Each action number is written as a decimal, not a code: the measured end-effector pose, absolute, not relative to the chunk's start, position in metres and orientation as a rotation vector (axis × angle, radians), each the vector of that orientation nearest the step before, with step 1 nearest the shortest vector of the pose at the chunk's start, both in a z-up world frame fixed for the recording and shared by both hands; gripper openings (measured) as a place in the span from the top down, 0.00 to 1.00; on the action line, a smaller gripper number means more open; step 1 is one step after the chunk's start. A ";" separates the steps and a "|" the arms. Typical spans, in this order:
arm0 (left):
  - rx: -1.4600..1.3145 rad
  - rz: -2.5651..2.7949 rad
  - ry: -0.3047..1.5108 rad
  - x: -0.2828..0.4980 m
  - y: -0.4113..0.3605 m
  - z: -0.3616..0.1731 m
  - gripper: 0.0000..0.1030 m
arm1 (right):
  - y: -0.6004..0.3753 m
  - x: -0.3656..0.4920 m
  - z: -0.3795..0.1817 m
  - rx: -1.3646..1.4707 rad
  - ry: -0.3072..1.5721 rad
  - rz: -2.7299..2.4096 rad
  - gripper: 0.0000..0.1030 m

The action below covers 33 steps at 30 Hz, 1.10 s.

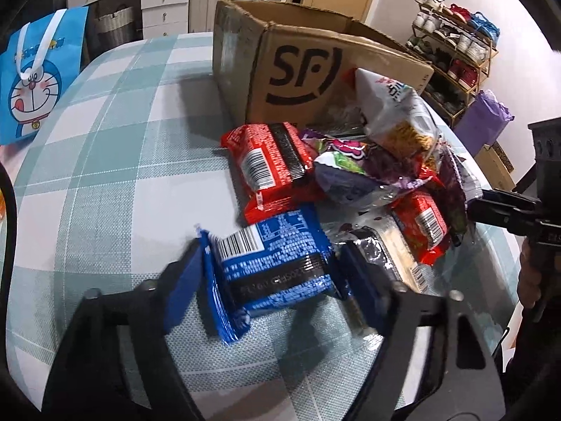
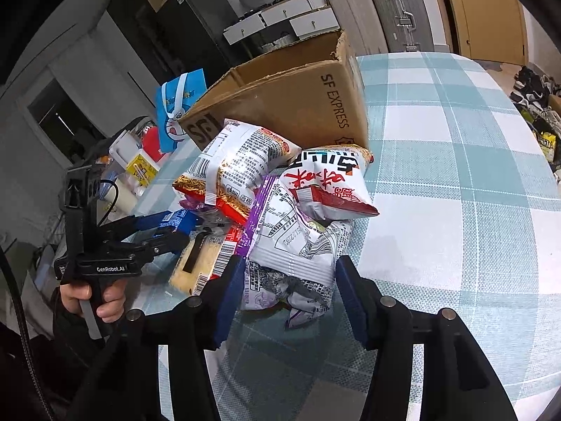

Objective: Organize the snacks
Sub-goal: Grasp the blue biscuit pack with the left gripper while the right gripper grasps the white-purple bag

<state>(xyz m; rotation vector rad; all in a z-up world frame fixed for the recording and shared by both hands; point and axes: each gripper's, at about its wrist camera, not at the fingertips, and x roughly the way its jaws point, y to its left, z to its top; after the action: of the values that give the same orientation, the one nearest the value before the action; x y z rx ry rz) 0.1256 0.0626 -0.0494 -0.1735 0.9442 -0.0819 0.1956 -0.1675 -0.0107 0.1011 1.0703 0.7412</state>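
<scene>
Beside the cardboard box (image 1: 308, 70) on the checked tablecloth (image 1: 105, 175), the left gripper (image 1: 270, 263) has its jaws closed against a blue snack packet (image 1: 277, 256). Further right of the box, the right gripper (image 2: 289, 282) straddles a white-and-purple snack bag (image 2: 294, 249); whether its pads press cannot be told.

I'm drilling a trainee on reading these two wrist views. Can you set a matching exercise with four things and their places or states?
Things:
1. blue packet
2. cardboard box
3. cartoon bag
4. white and purple packet

Places or states:
A. stands at the far left of the table
B. between the left tongs' pads
C. between the right tongs' pads
D. open-topped, behind the snack pile

Pairs: 1-B, 2-D, 3-A, 4-C
</scene>
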 end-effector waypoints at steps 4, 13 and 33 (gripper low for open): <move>-0.180 -0.101 0.922 0.121 0.061 -0.045 0.54 | -0.167 0.197 -0.013 0.116 1.081 0.744 0.42; -0.183 -0.108 0.885 0.115 0.061 -0.036 0.55 | -0.167 0.201 -0.018 0.176 1.089 0.742 0.46; -0.208 -0.100 0.740 0.089 0.070 0.013 0.56 | -0.179 0.191 0.028 0.184 0.933 0.806 0.57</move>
<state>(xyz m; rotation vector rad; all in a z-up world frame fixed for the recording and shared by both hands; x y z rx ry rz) 0.0886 0.0702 0.0135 -0.2079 0.7395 -0.1003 0.1906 -0.1794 0.0275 0.1837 0.9330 0.8057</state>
